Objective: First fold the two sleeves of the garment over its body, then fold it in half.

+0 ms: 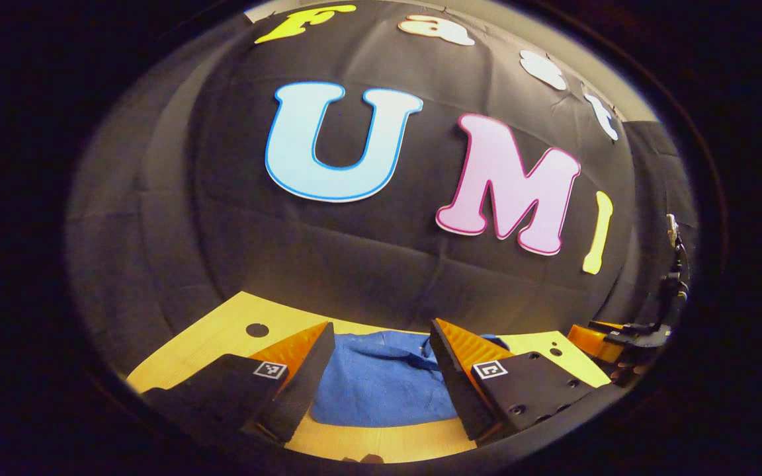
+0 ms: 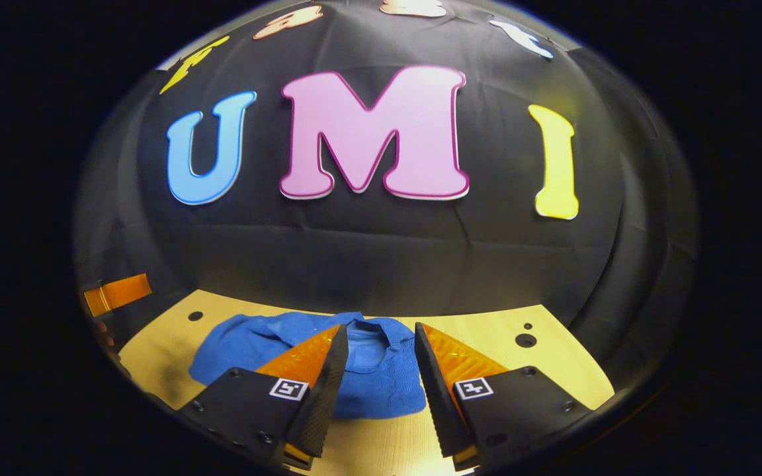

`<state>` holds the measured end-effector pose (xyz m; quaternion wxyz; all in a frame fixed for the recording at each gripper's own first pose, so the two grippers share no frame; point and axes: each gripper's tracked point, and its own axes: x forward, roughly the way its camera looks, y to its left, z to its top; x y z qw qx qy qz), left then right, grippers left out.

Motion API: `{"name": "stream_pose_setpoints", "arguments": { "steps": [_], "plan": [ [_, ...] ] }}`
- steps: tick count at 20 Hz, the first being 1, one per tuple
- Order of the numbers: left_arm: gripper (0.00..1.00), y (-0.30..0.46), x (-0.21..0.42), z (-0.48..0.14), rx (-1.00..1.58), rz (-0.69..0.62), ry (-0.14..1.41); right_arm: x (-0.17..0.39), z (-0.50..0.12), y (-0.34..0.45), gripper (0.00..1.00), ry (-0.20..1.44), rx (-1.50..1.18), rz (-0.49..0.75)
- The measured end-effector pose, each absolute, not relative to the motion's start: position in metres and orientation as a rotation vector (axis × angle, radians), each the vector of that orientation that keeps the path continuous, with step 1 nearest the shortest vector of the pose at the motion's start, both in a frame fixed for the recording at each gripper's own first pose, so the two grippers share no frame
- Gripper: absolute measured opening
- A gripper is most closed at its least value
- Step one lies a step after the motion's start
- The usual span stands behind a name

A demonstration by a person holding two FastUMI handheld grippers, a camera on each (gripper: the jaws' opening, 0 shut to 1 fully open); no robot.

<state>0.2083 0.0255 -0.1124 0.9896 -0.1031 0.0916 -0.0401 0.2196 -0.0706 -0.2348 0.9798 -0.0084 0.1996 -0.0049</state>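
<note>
My left gripper [image 1: 381, 334] is held above the near edge of the blue garment [image 1: 381, 383], its two fingers spread wide apart with nothing between them, and the cloth shows in the gap beyond the tips. My right gripper [image 2: 380, 337] hangs above the same garment [image 2: 368, 377], fingers likewise parted and empty, framing the collar [image 2: 374, 330] at the garment's far side. The garment lies bunched on the pale wooden table [image 1: 222, 324], close to the table's far edge, where the black cloth wall rises behind it. In the right gripper view the garment spreads further to the left of the collar than to the right, with a soft rounded lump at that left end, and bare table [image 2: 540, 370] lies to its right. Small dark holes [image 2: 525, 340] dot the tabletop away from the garment on both sides. In the left gripper view, the other gripper [image 1: 619, 334] sits off beyond the garment's right side.
</note>
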Motion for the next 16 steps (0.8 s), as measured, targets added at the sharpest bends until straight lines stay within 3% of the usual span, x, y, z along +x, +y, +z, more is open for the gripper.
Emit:
{"name": "stream_pose_setpoints", "arguments": {
  "steps": [7, 12, 16],
  "plan": [
    [0.82, 0.027, 0.088, -0.057, -0.287, -0.09, 0.079, 0.117, -0.143, -0.045, 0.64, 0.312, 0.043, 0.03],
    [0.84, 0.044, 0.008, -0.028, -0.283, -0.067, -0.036, 0.046, -0.118, -0.03, 0.64, 0.29, 0.042, 0.087],
    [0.8, 0.049, -0.046, -0.03, -0.243, -0.076, -0.042, -0.001, -0.103, -0.024, 0.65, 0.283, 0.075, 0.103]
  ]
}}
